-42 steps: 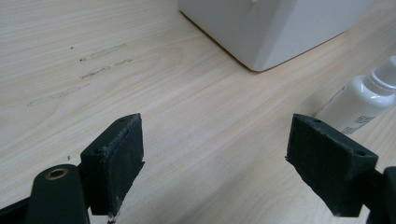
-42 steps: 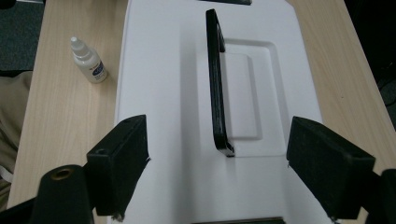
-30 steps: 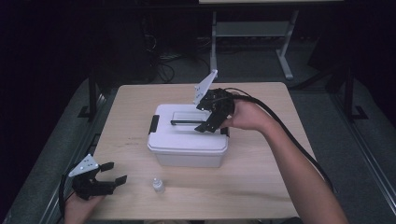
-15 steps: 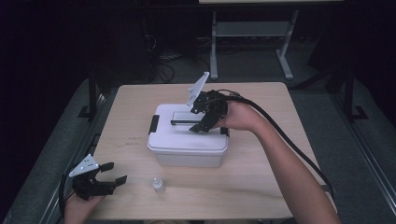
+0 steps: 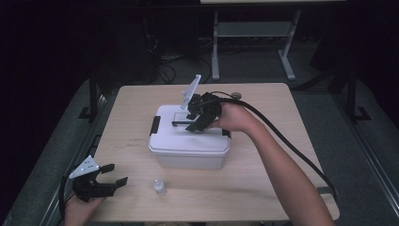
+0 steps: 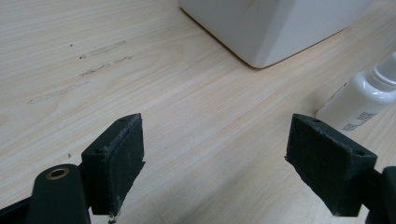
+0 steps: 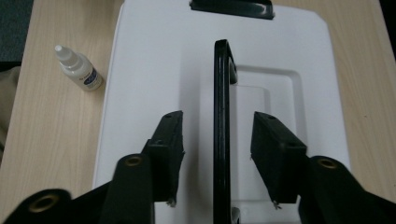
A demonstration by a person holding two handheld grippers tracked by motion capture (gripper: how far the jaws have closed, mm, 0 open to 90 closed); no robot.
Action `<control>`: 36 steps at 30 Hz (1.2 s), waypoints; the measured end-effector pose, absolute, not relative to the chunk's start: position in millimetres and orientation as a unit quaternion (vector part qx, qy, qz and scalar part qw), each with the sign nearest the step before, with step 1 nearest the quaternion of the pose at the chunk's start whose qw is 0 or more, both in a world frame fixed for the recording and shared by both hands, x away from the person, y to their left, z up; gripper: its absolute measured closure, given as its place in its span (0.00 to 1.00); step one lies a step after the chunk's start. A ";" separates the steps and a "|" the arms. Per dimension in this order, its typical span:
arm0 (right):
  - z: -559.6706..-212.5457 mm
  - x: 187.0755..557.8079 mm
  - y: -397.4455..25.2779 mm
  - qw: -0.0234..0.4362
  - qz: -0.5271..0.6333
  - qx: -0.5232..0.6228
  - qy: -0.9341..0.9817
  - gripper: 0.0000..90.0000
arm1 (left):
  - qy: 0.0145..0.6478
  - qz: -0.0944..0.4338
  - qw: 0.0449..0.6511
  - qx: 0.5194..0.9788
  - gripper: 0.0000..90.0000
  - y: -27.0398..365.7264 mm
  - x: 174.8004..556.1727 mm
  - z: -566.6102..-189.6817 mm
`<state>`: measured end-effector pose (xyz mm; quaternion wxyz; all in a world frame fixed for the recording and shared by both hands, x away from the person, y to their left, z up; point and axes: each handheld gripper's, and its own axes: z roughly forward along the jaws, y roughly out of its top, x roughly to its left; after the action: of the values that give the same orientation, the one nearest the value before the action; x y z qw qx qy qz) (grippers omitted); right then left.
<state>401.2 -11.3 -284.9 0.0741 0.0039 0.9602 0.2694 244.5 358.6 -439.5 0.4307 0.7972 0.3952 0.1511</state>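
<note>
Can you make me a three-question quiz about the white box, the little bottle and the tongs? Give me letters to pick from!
1. Where is the little bottle?
A. on the table in front of the white box
B. on top of the lid
C. inside the left tongs

2. What colour is the handle on the white box?
A. red
B. black
C. yellow

3. How are the right tongs?
A. shut tight on the bottle
B. lying on the floor
C. open, one jaw on each side of the handle

Answers: 1 A, it stands on the wood near the left tongs. 2 B, a black bar on the lid. 3 C, gaps show beside the handle.
</note>
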 end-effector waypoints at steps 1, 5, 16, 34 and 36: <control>-285.8 401.6 -10.5 0.076 0.268 0.002 0.960 0.62 | 0.395 0.151 0.431 0.797 0.21 358.9 244.4 -439.4; -287.8 403.5 -9.1 0.075 0.267 0.003 0.961 0.73 | 0.395 0.150 0.432 0.797 0.22 359.9 244.2 -439.5; -288.3 413.0 -12.1 0.070 0.271 0.015 0.960 0.83 | 0.395 0.149 0.431 0.797 0.22 359.7 244.4 -439.8; -293.2 424.5 -11.2 0.057 0.276 0.022 0.959 0.87 | 0.397 0.146 0.432 0.797 0.22 360.6 245.3 -440.9; -293.1 424.7 -11.2 0.057 0.274 0.022 0.960 0.87 | 0.396 0.146 0.432 0.797 0.22 360.3 245.5 -440.9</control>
<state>424.7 -11.2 -293.1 0.0565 0.0219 0.9597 0.2744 245.5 360.3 -440.9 0.4321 0.7971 0.3957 0.1464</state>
